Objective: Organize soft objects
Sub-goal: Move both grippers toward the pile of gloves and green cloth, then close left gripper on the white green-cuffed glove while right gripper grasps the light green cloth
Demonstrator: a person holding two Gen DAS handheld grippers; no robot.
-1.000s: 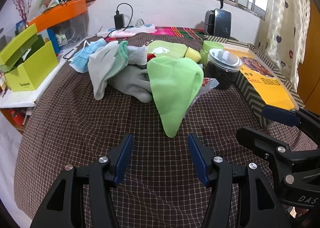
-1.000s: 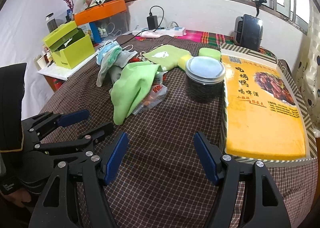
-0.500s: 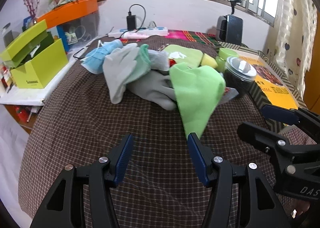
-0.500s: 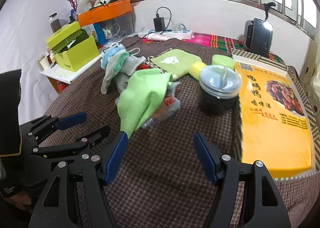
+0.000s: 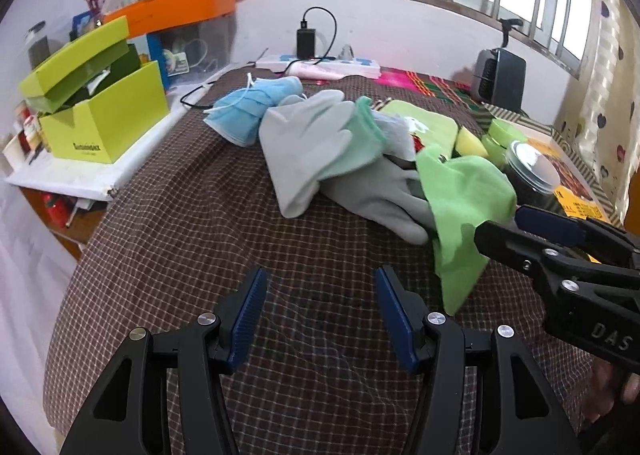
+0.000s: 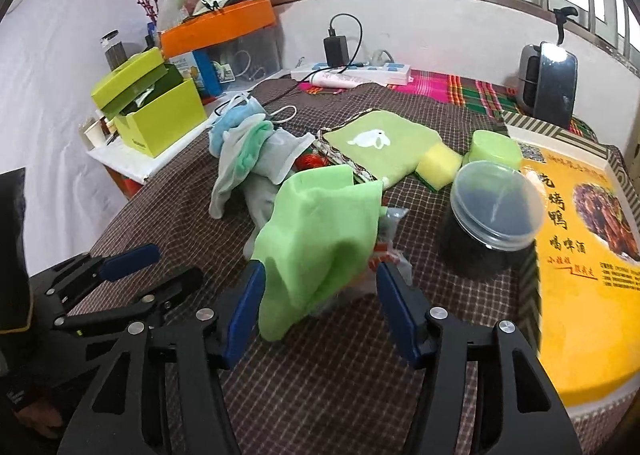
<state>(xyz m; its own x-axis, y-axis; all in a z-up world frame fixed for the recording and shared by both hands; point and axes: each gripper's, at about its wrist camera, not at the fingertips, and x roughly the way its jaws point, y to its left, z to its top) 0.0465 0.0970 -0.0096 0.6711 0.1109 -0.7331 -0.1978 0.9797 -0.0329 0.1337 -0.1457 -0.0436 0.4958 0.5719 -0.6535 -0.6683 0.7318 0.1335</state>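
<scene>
The right gripper (image 6: 318, 309) is closing its spread fingers around the green cloth (image 6: 320, 231); it may also catch the plastic packet (image 6: 390, 255) underneath. The left gripper (image 5: 320, 319) stays-free, fingers spread, empty.

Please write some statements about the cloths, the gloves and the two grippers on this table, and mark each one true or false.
1. The bright green cloth lies between the right gripper jaws, which are closing. True.
2. The left gripper holds a grey glove. False: its jaws are open over bare tablecloth.
3. The blue face mask lies in the yellow-green box. False: it lies on the table beside the gloves.
4. The dark jar has its lid on. True.
</scene>
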